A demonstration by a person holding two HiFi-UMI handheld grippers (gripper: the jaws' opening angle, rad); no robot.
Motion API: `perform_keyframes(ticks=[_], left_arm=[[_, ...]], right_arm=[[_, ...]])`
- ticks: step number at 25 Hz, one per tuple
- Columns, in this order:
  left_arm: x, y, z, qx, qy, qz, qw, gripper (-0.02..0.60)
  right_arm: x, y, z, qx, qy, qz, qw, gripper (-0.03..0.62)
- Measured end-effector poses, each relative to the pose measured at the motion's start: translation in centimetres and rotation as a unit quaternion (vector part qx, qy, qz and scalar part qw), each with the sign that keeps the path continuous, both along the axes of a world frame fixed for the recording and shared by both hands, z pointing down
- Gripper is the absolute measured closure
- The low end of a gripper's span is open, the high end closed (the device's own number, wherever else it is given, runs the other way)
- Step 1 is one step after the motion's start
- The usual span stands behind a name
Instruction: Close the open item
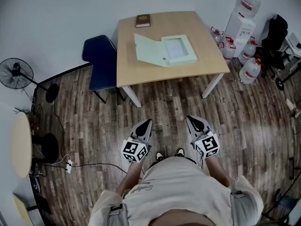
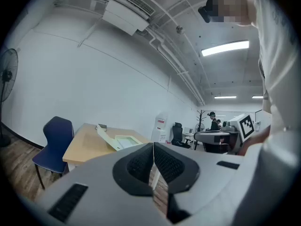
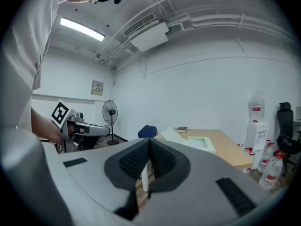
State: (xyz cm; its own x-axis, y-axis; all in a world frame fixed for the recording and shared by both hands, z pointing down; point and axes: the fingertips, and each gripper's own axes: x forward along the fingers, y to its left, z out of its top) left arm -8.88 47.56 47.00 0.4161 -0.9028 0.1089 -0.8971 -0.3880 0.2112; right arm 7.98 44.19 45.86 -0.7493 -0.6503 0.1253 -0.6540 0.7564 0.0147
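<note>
The pale green file box (image 1: 179,51) lies in the upper middle of the head view, on the right half of a wooden table (image 1: 141,73). Its tray faces up and shows a white inside. Its lid (image 1: 149,50) is thrown back to the left and lies nearly flat on the table, hinged along the tray's left side. So the lid is the part to swing back over the tray, and that is not yet begun.

A dark book (image 1: 143,20) lies near the table's far edge, apart from the box and out of the lid's sweep. A blue chair (image 1: 101,60) stands against the table's left side. A water dispenser (image 1: 240,25) and some bottles (image 1: 249,69) stand off the right end, and a fan (image 1: 16,73) is at far left.

Both grippers are low in the frame, close to the person's body and over the wooden floor (image 1: 164,105), well apart from the table. The left gripper (image 1: 146,125) and the right gripper (image 1: 192,121) point forward towards the table. In each gripper view the fingers meet at their tips with nothing between them. This looks like a carrying pose for walking up, not a reach. Judging by the layout, the near edge in front of the box is the natural place to stand.
</note>
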Motion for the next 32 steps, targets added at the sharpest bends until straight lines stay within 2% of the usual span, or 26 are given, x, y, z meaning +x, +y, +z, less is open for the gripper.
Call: perform_keyframes(ticks=[11,16,21,23,27,32], left_arm=[[-0.4,0.3,0.8,-0.009,0.002,0.0,1.0,0.566],[-0.9,0.3,1.6,-0.021,0.008,0.013,0.9997,0.566],[-1.5,0.1,2.3,-0.009,-0.001,0.03,0.9995,0.567],[-2.0,-0.2,3.4,-0.017,0.0,0.034,0.9993,0.566],[-2.8,-0.5,4.4,-0.035,0.017,0.035,0.9986,0.566],[-2.9,-3.1,4.5,-0.032,0.004,0.023,0.9992,0.566]], right_arm=[[-0.5,0.1,0.7,-0.005,0.01,0.0,1.0,0.605],[-0.6,0.2,1.2,-0.022,0.015,0.016,1.0,0.605],[-1.5,0.7,2.9,-0.048,0.025,0.024,0.998,0.605],[-2.1,1.0,3.4,-0.059,0.018,0.031,0.998,0.605],[-2.2,1.1,3.9,-0.077,0.013,0.044,0.996,0.605],[-1.1,-1.3,5.1,-0.081,0.017,0.039,0.996,0.605]])
